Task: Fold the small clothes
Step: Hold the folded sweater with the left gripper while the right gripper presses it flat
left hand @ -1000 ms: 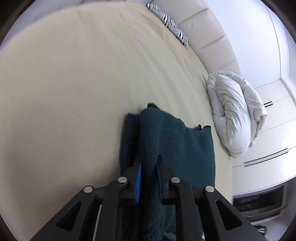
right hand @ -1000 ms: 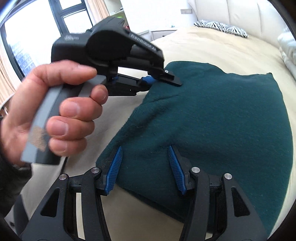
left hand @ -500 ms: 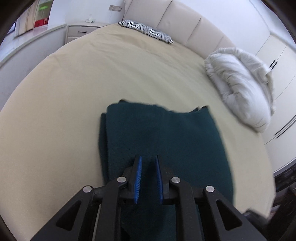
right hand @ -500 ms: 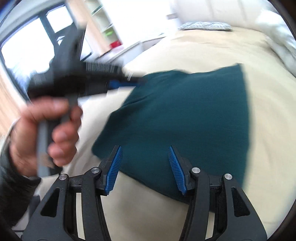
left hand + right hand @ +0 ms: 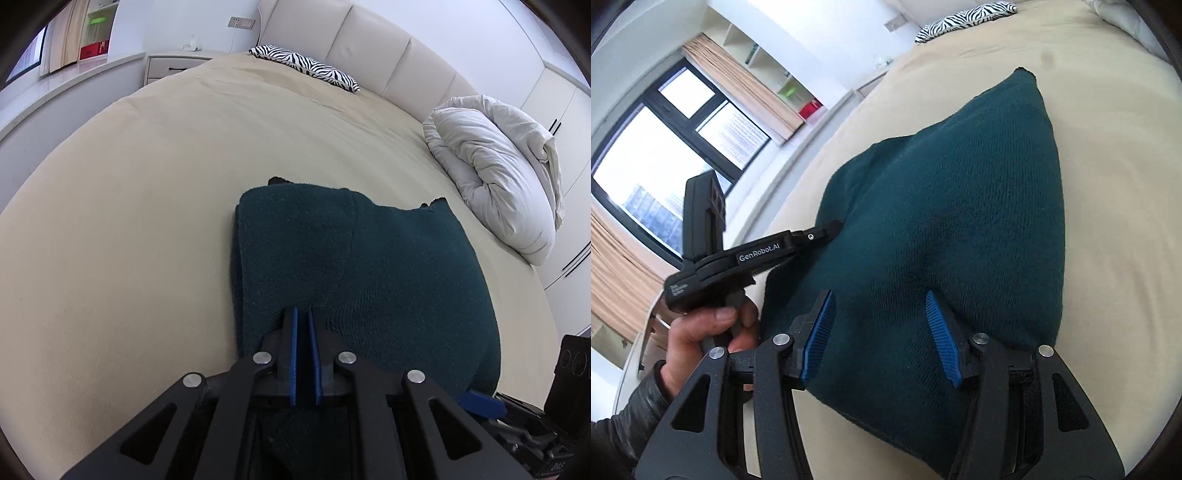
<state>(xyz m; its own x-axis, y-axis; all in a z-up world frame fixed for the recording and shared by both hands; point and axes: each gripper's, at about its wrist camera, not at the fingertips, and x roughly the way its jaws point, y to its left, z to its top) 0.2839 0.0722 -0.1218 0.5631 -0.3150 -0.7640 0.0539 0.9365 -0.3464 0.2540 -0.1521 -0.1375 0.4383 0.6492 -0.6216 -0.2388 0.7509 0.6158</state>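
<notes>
A dark green knit garment [image 5: 369, 266] lies folded in layers on the beige bed [image 5: 129, 221]; it also fills the right wrist view [image 5: 953, 206]. My left gripper [image 5: 303, 325] rests on the garment's near left part with its blue pads almost together; no cloth shows between them. It shows from the side in the right wrist view [image 5: 827, 230], tip touching the garment's left edge. My right gripper [image 5: 881, 332] is open, its blue pads spread over the garment's near edge, holding nothing.
A rolled white duvet [image 5: 495, 170] lies at the bed's right side. A zebra-print pillow [image 5: 306, 68] sits by the cream headboard [image 5: 388, 62]. A nightstand [image 5: 173, 64] is at the far left. A window with curtains [image 5: 665, 147] is left of the bed.
My left gripper let go of the raised fold, which now lies flat, and drew back to the near left edge. The right gripper stayed open and shifted a little along the near edge.
</notes>
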